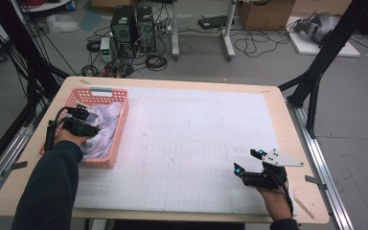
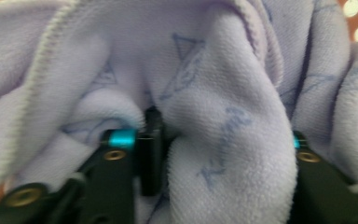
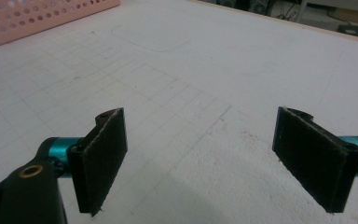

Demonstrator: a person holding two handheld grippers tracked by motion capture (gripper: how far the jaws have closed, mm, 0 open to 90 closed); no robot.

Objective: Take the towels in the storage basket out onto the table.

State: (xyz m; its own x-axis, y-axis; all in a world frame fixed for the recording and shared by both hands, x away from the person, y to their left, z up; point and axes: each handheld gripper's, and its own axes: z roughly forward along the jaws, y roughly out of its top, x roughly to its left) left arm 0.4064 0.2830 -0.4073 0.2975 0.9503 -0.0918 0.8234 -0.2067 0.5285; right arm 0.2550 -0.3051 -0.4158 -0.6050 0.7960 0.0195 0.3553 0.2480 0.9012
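Left gripper clamped on a lavender towel inside the pink basket.

The tabletop (image 1: 287, 120), under a white gridded mat (image 1: 196, 143), carries a pink basket (image 1: 117, 139) at its far left corner, and everything here is placed from that basket. Bunched inside the basket lies the lavender towel (image 1: 106, 125), pale, soft and printed with faint blue line drawings. The left gripper (image 1: 84, 125) reaches into the basket from its near left side, and in the left gripper view its jaws are pressed onto a thick fold of the towel (image 2: 223, 154) that bulges up between them. The right gripper (image 1: 249, 163) hovers well to the right of the basket, near the tabletop's front edge, its jaws spread wide apart over bare mat, the pads (image 3: 103, 158) holding nothing.
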